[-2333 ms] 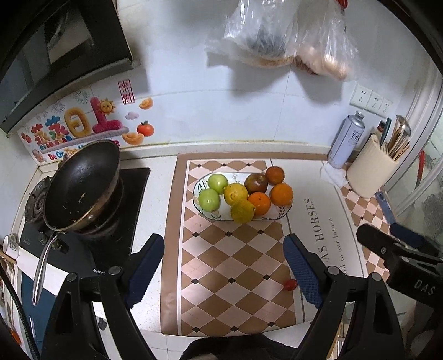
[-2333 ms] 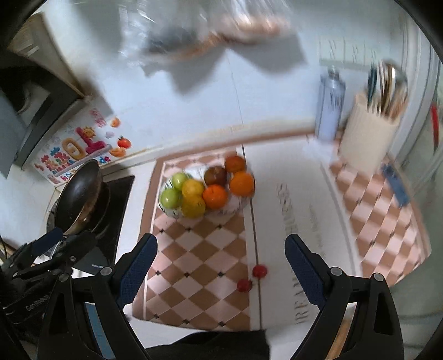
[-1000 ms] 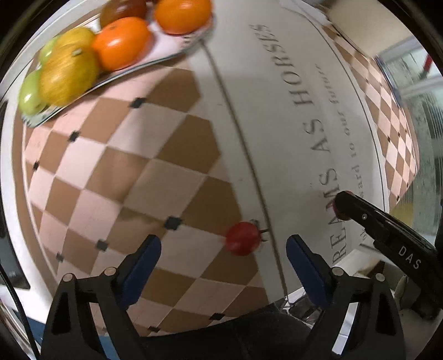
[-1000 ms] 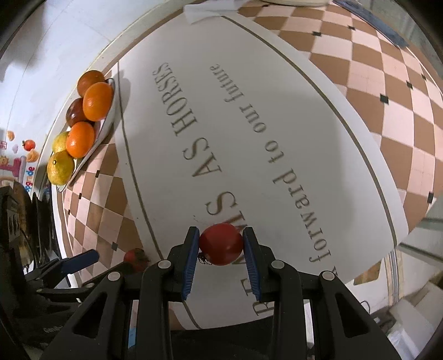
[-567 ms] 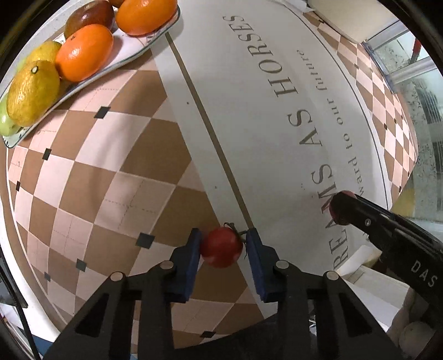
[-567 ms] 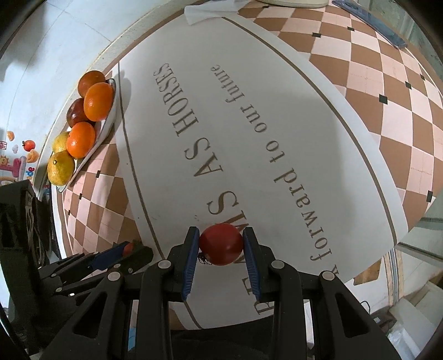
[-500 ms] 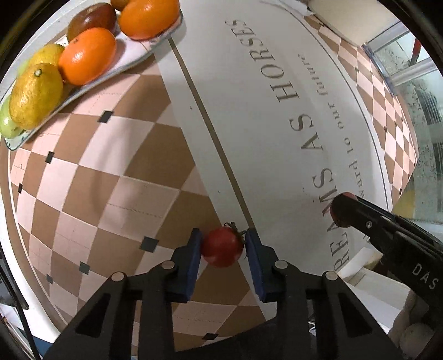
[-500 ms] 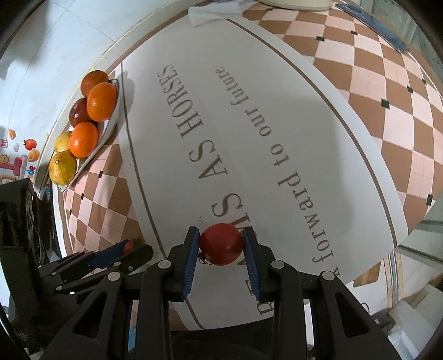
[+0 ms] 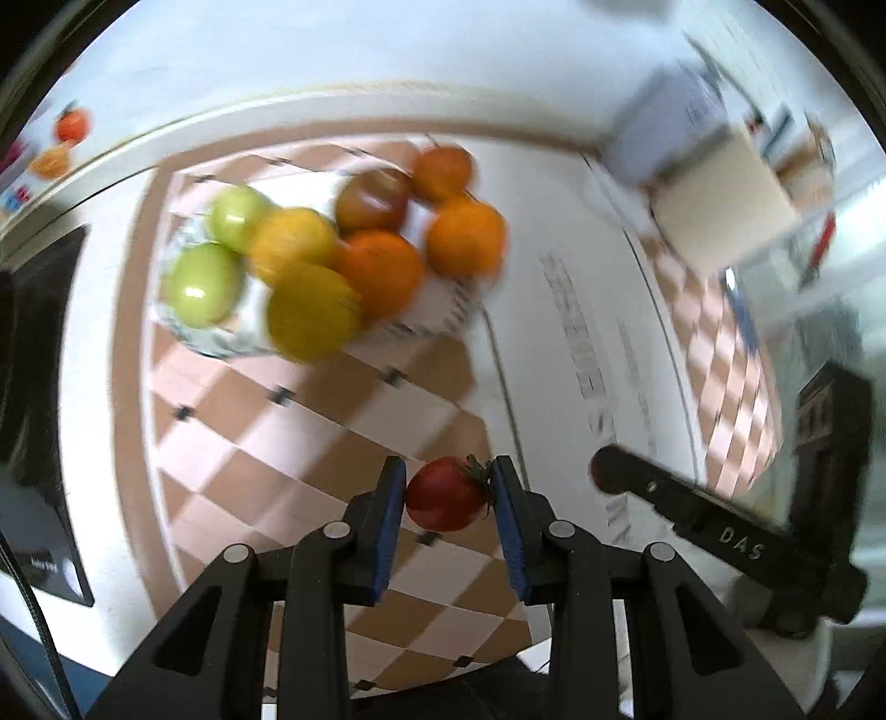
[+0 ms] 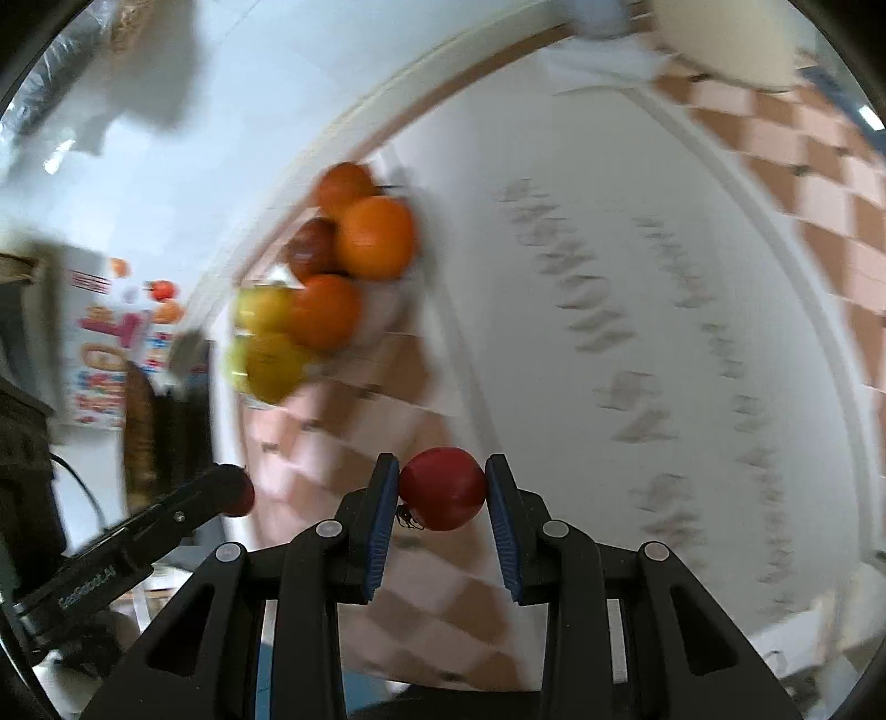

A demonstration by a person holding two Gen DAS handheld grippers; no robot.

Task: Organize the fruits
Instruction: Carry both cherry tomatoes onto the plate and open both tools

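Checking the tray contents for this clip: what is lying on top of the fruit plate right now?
The plate holds two green apples, yellowish citrus, oranges and one dark reddish-brown fruit. Fruit covers most of the plate's surface; blur hides details.

"DAS" on right claw (image 9: 603,476)

Kitchen counter covered by a mat (image 9: 354,410) with brown-and-cream checks and a white lettered band. Behind the mat rises a white wall (image 9: 343,50); a colourful sticker (image 10: 111,354) sits on the wall at the mat's left. A cream holder (image 9: 725,205), blurred, stands at the mat's far right corner.
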